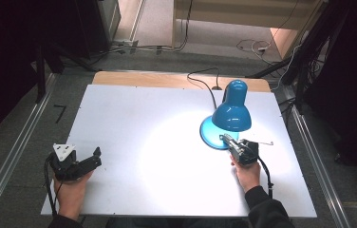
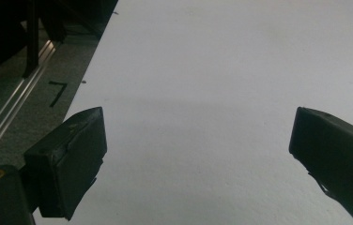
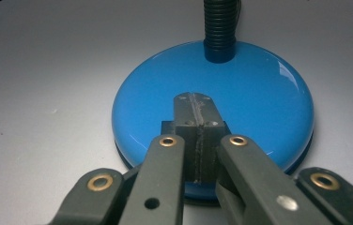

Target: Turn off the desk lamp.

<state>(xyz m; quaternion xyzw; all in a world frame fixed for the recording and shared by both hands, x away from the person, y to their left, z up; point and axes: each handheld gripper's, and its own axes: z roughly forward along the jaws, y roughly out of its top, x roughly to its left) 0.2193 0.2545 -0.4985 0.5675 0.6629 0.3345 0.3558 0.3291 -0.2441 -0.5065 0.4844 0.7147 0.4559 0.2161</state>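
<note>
Left gripper [image 1: 95, 154]: black body, grey three-cornered plate on top, black cable trailing back.
Right gripper [image 3: 195, 105]: dark grey link arms, brass-ringed pivot holes, one silver screw.
Sleeves: dark, at both wrists.
Jaw pads: blocky, matte black.

The closed tips of the right gripper [image 3: 196, 101] cover part of the lamp base [image 3: 259, 93], hiding whether they touch it or any switch, and the lamp's neck [image 3: 219, 28] is cut off by the top edge.
</note>
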